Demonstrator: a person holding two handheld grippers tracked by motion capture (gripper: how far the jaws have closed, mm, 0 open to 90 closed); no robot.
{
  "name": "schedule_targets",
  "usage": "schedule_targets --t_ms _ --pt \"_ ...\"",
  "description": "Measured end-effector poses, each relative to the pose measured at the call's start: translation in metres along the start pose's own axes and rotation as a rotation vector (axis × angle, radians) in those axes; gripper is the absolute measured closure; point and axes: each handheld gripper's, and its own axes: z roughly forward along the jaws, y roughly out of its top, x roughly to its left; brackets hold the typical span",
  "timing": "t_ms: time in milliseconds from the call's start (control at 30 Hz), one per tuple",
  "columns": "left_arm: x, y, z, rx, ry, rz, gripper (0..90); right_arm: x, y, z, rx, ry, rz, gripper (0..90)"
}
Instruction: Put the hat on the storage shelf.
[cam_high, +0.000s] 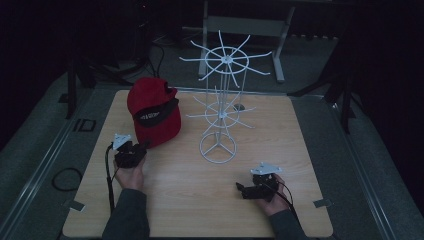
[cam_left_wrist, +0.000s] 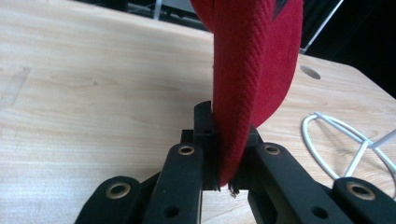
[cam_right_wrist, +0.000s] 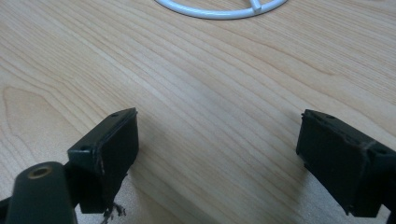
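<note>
High view shows a red cap (cam_high: 152, 112) on the left part of the wooden desk (cam_high: 200, 200), with its brim end pointing toward the person. The left claw (cam_high: 140, 150) sits right at that near edge of the cap. Left gripper view shows it better: the cap (cam_left_wrist: 254, 70) stands up like a thick red strip straight ahead of the left claw (cam_left_wrist: 226, 140), and the two black jaws are squeezed tight on its lower edge, one on each side. So the left claw has the cap in a firm pinch. The cap runs away from this claw, toward the far side of the desk, and its long way lines up with the way the claw points. A white wire rack (cam_high: 222, 100) stands in the middle of the desk, to the right of the cap and near it but not touching. It has thin arms sticking out like spokes, high up and lower down, and a ring for a foot (cam_left_wrist: 345, 140). The right claw (cam_high: 245, 190) rests low near the front right of the desk, well apart from the cap. Right gripper view shows the right claw (cam_right_wrist: 217, 154) with jaws spread wide and nothing but bare wood between them, with the rack's ring (cam_right_wrist: 219, 9) just ahead. The left hand is much the nearer one to the cap, so I think the next move is its job: lift the cap and carry it right toward a rack arm.
</note>
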Motion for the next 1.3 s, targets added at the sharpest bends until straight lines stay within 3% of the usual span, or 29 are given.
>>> schedule_targets --t_ms 433,900,1300 --pt "-0.009 0.017 -0.019 -0.059 -0.031 0.022 85.9 0.000 0.000 0.000 -0.001 0.001 0.000 12.8" --pt "-0.015 0.030 -0.034 -0.113 -0.070 -0.005 85.9 0.000 0.000 0.000 -0.001 0.000 -0.001 12.8" --pt "-0.020 0.036 -0.042 -0.144 -0.084 0.005 85.9 0.000 0.000 0.000 -0.002 0.000 -0.002 12.8"
